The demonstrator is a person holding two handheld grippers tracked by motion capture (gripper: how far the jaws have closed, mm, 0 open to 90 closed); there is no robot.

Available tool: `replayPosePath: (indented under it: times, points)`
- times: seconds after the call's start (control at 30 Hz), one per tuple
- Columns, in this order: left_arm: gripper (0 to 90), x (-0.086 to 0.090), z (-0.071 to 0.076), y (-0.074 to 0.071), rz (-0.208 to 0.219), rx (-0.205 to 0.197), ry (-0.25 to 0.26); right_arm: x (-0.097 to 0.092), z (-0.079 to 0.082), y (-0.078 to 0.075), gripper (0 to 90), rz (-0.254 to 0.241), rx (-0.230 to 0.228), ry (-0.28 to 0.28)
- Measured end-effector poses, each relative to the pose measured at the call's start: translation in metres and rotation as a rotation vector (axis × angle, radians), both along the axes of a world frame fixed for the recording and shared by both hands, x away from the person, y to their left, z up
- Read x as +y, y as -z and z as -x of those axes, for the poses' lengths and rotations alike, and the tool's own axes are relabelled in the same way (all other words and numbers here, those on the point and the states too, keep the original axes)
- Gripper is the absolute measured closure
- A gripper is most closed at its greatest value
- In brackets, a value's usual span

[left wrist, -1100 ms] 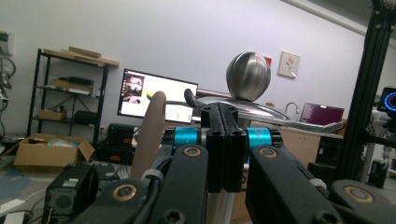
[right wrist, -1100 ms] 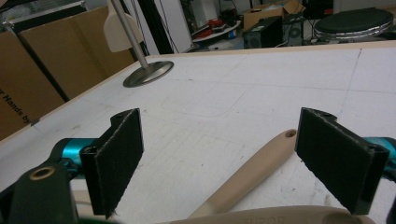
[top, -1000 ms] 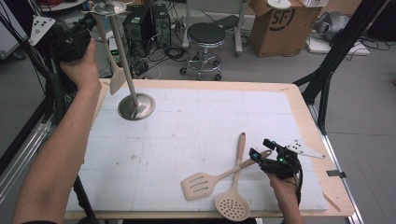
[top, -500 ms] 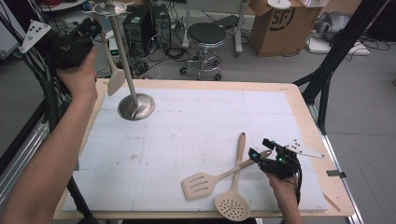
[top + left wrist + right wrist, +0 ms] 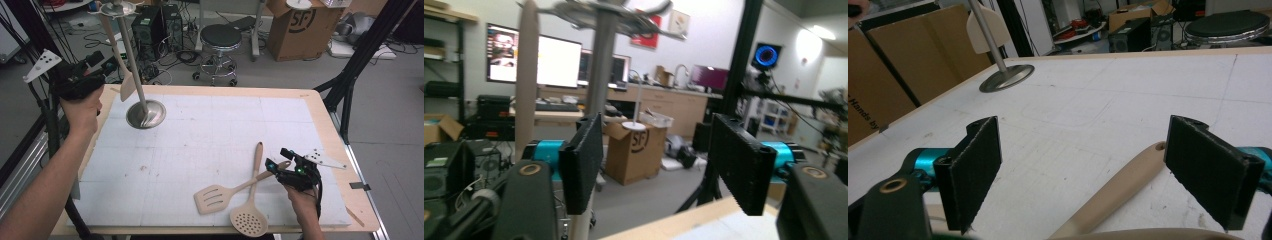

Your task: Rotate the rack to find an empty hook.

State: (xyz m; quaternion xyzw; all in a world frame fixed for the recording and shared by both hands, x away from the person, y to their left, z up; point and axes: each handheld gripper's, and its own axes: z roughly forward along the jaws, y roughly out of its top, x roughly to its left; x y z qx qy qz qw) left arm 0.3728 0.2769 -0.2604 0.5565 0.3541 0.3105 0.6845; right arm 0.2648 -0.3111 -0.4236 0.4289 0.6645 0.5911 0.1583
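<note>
Table (image 5: 330,125): white sheet inside a wooden rim, wide bare stretch across the middle and far right.
Stand (image 5: 131,60): metal pole on a round base near the far left corner; a hanging spatula (image 5: 119,55) dangles from its top disc, blade just off the table's far edge.
Loose utensils: slotted turner (image 5: 216,197) and skimmer (image 5: 248,220) crossed near the front edge (skimmer's bowl almost at the rim).
Left gripper (image 5: 102,64): beyond the left edge, jaws just been opening, now wide, nothing between them.
Right gripper (image 5: 274,167): jaws wide, a handle tip between them, not pinched.
Hard to see: stand top blurred in the left gripper view.
</note>
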Motion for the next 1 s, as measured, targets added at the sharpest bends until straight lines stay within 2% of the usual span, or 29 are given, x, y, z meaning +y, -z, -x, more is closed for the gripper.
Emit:
replayPosePath:
  times: [0.27, 0.47, 0.67, 0.87, 1.0]
  points:
    - [31.7, 0.001, 0.007, 0.018, -0.012, 0.023, 0.012, 0.002, -0.001, 0.000, 14.4, 0.002, -0.001, -0.007]
    - [31.2, -0.003, 0.017, 0.035, -0.034, 0.046, 0.043, 0.003, 0.000, -0.002, 14.4, 0.006, -0.010, -0.003]
    - [31.3, -0.014, 0.031, 0.059, -0.044, 0.063, 0.069, 0.005, 0.002, -0.004, 14.4, 0.010, -0.017, -0.001]
    - [31.2, -0.024, 0.040, 0.086, -0.041, 0.123, 0.105, 0.004, 0.002, -0.005, 14.4, 0.006, -0.018, 0.004]
    - [30.2, -0.029, 0.047, 0.103, -0.039, 0.134, 0.095, 0.002, 0.001, -0.004, 14.4, 0.005, -0.015, 0.007]
